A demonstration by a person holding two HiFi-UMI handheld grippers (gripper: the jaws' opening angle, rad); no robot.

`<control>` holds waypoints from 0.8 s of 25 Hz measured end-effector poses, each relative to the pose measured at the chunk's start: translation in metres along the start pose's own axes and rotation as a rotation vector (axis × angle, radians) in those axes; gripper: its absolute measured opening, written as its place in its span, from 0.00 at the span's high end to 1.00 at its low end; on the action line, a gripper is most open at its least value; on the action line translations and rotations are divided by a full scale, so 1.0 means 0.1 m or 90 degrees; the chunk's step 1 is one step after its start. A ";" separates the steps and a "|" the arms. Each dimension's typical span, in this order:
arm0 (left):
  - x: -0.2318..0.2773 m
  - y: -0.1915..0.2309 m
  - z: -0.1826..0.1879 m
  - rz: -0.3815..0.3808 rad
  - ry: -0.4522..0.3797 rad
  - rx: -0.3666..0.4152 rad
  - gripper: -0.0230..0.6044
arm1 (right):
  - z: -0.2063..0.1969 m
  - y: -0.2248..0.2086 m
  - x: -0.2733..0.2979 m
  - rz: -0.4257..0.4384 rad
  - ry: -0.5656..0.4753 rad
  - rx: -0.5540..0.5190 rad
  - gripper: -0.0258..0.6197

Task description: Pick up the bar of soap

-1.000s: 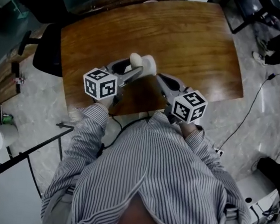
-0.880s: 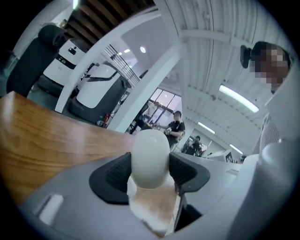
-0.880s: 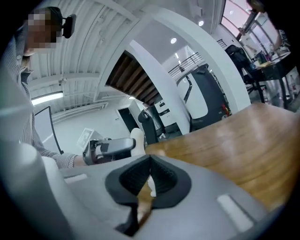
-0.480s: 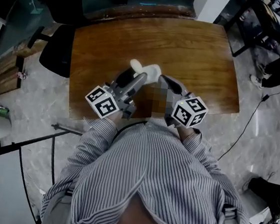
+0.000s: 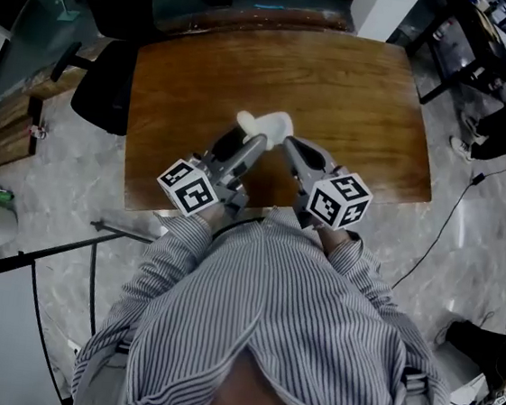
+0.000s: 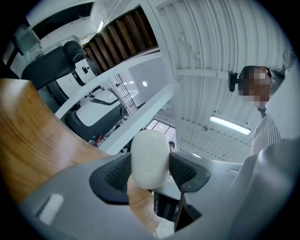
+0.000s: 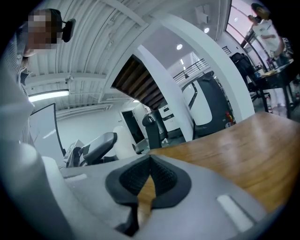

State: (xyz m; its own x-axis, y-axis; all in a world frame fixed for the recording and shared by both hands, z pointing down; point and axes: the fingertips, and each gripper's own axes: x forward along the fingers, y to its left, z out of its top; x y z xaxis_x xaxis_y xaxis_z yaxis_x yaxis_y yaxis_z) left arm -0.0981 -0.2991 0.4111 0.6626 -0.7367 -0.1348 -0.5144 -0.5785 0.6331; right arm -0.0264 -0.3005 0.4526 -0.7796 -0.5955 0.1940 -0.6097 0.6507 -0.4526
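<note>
- My left gripper [image 6: 149, 174] clamps the soap [image 6: 150, 154] between widely spread pads, apparently lifted clear over the near part of the table [image 5: 355, 100].
- My right gripper [image 7: 148, 179], just right, is closed and empty.
- The pick-up looks done; the next move calls for a steady squeeze.

Head view dim; gripper views fisheye-warped, black-rimmed; ceiling tube light [image 6: 233, 125] glaring; table [image 5: 338, 89] glossy.

A smooth, white, oval bar of soap [image 6: 150, 159] stands on end, gripped at its two sides by the left gripper [image 6: 149, 174]; it is held up over the brown wooden table [image 5: 364, 101].
</note>
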 end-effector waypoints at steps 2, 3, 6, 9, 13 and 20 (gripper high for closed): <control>0.00 0.00 -0.02 -0.002 0.002 -0.004 0.55 | -0.04 0.02 0.01 0.002 0.013 -0.004 0.96; 0.00 0.00 -0.03 -0.002 0.003 -0.003 0.55 | -0.06 0.03 0.02 0.003 0.018 -0.007 0.96; 0.01 0.00 -0.03 -0.003 0.006 0.005 0.55 | -0.08 0.04 0.01 0.006 0.024 -0.014 0.96; 0.02 0.00 -0.04 -0.006 0.014 0.020 0.55 | -0.08 0.02 -0.01 0.000 0.026 -0.021 0.96; 0.02 0.02 -0.05 -0.008 0.016 0.017 0.55 | -0.07 -0.02 -0.04 -0.012 0.023 -0.020 0.96; 0.04 0.05 -0.08 -0.016 0.021 0.016 0.55 | -0.14 -0.03 -0.02 -0.008 0.038 -0.029 0.96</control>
State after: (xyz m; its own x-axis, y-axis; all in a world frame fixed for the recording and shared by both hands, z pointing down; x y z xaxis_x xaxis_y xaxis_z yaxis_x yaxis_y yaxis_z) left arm -0.0938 -0.3022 0.4194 0.6927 -0.7104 -0.1242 -0.5113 -0.6052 0.6102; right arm -0.0249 -0.2940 0.4658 -0.7783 -0.5752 0.2517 -0.6242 0.6652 -0.4098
